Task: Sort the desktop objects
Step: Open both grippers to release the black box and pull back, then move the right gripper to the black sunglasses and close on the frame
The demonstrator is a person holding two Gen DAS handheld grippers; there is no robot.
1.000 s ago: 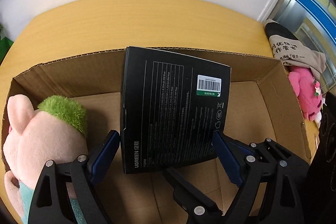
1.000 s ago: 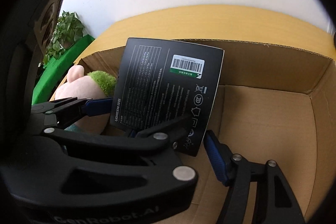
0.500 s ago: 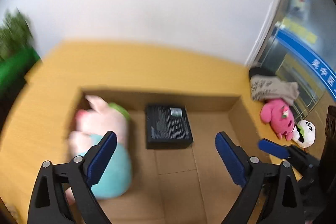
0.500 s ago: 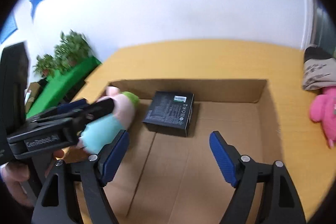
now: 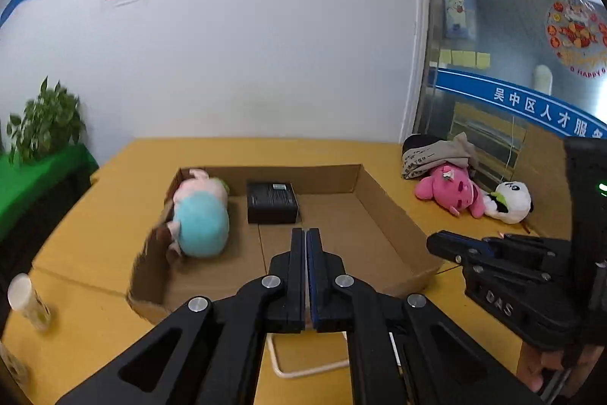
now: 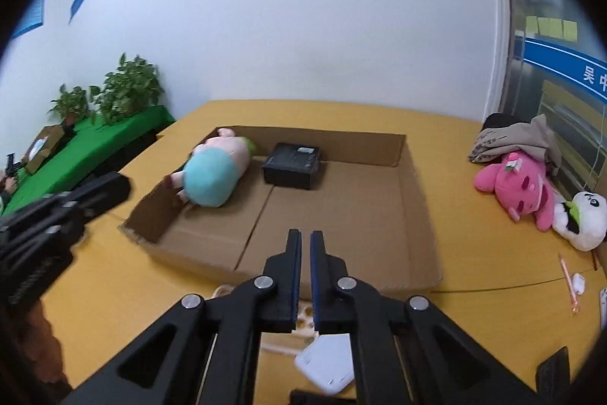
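Note:
A shallow cardboard box (image 5: 383,215) (image 6: 421,200) lies on the yellow table. In it lie a black carton (image 5: 271,202) (image 6: 294,165) and a pink and teal plush pig (image 5: 199,211) (image 6: 214,173). A pink plush (image 5: 449,190) (image 6: 525,186) and a panda plush (image 5: 510,202) (image 6: 582,221) lie on the table right of the box. My left gripper (image 5: 305,234) is shut and empty, held above the box's near edge. My right gripper (image 6: 305,238) is shut and empty, also back from the box.
A folded grey cloth (image 5: 436,154) (image 6: 512,139) lies behind the pink plush. A white charger with cable (image 6: 328,361) lies under the right gripper. A white tube (image 5: 26,297) stands at the near left. A pink pen (image 6: 567,281) lies at the right. Green-covered shelf with plants (image 6: 114,97) stands left.
Both grippers let go of the black carton, pulled back and up from the box, and closed. The carton now lies flat in the box beside the pig.

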